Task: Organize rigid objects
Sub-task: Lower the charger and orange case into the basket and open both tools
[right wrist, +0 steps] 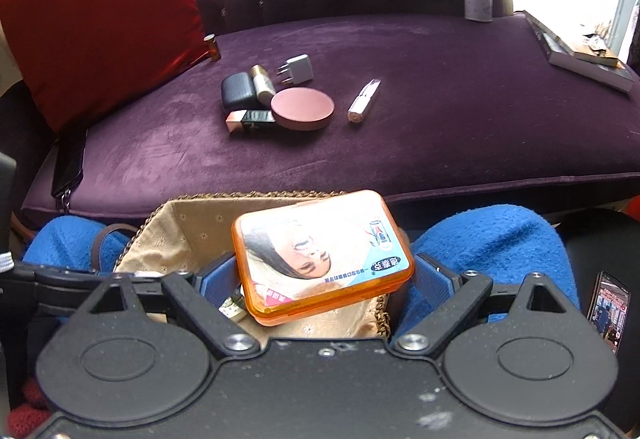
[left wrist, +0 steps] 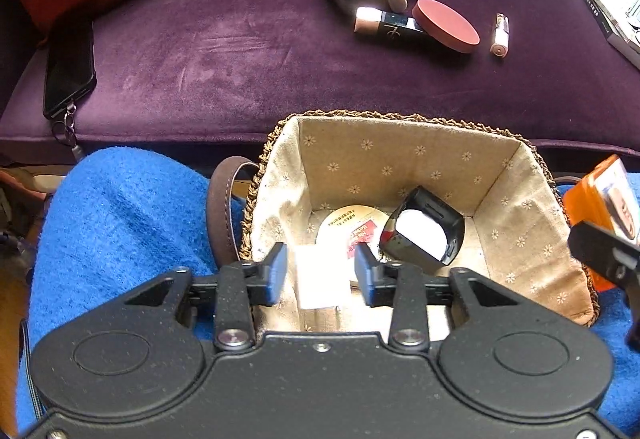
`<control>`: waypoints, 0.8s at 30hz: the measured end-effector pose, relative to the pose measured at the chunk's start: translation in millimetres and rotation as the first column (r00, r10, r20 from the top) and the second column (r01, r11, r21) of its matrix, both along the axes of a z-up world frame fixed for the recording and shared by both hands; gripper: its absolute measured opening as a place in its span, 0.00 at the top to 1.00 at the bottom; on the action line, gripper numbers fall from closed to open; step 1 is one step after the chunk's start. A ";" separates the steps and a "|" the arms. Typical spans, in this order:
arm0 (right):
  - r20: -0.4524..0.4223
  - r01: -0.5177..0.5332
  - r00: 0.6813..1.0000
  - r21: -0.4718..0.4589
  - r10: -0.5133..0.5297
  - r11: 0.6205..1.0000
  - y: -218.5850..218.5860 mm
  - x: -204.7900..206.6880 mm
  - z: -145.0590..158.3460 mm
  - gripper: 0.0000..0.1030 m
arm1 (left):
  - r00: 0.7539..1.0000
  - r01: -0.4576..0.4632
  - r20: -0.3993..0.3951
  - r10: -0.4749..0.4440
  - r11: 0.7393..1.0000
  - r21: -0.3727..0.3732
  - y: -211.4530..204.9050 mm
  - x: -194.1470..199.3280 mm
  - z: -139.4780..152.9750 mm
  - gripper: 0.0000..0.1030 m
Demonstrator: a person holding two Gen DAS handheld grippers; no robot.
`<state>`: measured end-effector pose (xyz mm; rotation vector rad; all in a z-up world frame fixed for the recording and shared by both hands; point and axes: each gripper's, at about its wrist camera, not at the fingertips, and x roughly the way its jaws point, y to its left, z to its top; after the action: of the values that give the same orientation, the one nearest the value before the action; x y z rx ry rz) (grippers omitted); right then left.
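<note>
Between the blue pads of the right gripper point(right wrist: 324, 279) sits an orange-rimmed rectangular tin point(right wrist: 322, 253) with a woman's face printed on its lid; the gripper pinches it by its short sides and holds it tilted just above the near right corner of the lined wicker basket point(left wrist: 400, 147). Left of it, the left gripper point(left wrist: 322, 271) hangs over the basket's near edge with its fingers spread and nothing between them. Just beyond those fingers, on the basket floor, lie a flat white card point(left wrist: 320, 279), a round white tin point(left wrist: 348, 227) with a red label, and a black open-topped box point(left wrist: 424, 227) with a white inside, tilted on its side against the round tin. The basket rests on a blue blanket point(left wrist: 120, 207). Farther ahead, on the purple sofa cushion point(right wrist: 440, 99), a cluster lies close together: a black lipstick tube point(right wrist: 250, 119) touching a round pink compact point(right wrist: 302, 107), a dark textured case point(right wrist: 238, 91), a gold-capped tube point(right wrist: 262, 81) and a white plug adapter point(right wrist: 298, 69). A slim pink tube point(right wrist: 362, 101) lies apart to the right. Far left stands a red pillow point(right wrist: 100, 15).
</note>
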<state>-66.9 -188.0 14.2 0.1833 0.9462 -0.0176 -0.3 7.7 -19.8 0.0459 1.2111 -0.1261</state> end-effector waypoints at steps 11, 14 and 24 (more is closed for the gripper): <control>-0.045 0.004 0.999 -0.025 -0.005 1.000 2.4 4.8 -3.7 0.03 | 1.000 0.024 -0.015 -0.024 1.000 -0.009 -3.1 0.3 0.0 0.44; -0.053 0.005 0.999 -0.022 -0.006 1.000 1.9 6.0 -4.3 0.01 | 1.000 0.026 -0.017 -0.026 1.000 -0.009 -3.4 0.2 -0.1 0.43; -0.067 0.015 0.998 -0.039 -0.017 0.999 3.9 7.0 -5.9 0.01 | 0.999 0.036 -0.020 -0.036 0.999 -0.014 -4.8 -0.8 -1.3 0.40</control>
<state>-59.8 -184.1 8.3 0.1559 1.0106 -0.0569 -1.0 2.9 -21.1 0.0543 1.2299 -0.1669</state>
